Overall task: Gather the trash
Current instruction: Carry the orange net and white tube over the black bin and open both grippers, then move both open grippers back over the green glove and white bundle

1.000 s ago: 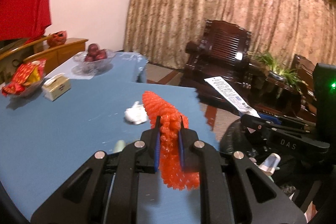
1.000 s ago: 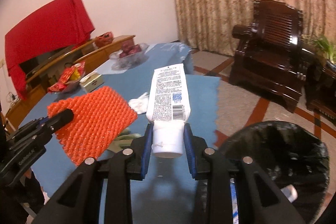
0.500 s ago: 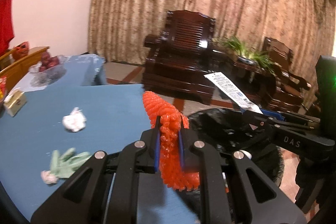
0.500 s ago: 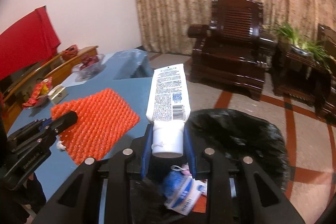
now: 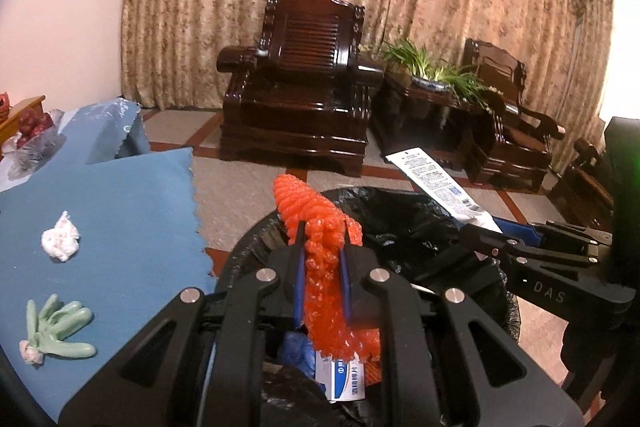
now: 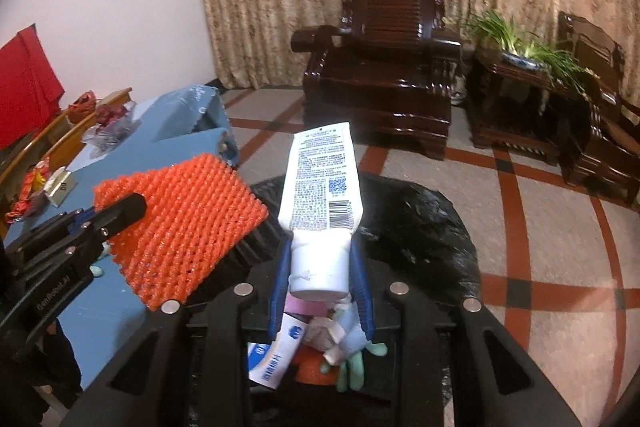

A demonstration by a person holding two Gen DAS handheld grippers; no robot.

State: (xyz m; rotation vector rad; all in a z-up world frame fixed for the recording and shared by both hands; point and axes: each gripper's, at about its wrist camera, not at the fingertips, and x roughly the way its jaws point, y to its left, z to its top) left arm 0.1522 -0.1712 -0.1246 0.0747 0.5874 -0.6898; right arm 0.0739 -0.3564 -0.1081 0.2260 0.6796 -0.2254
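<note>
My left gripper is shut on an orange foam net and holds it over the black-lined trash bin. The net also shows in the right wrist view. My right gripper is shut on a white tube by its cap end, above the bin. The tube also shows in the left wrist view. Inside the bin lie packets and other trash. A crumpled white tissue and a pale green glove lie on the blue table.
A bowl of red fruit stands at the table's far end. A small box and snack packets sit further left. Dark wooden armchairs and a potted plant stand before the curtain across the tiled floor.
Both grippers have swung right from above the table to above the bin, each keeping its hold. The bin's contents now show beneath them.
</note>
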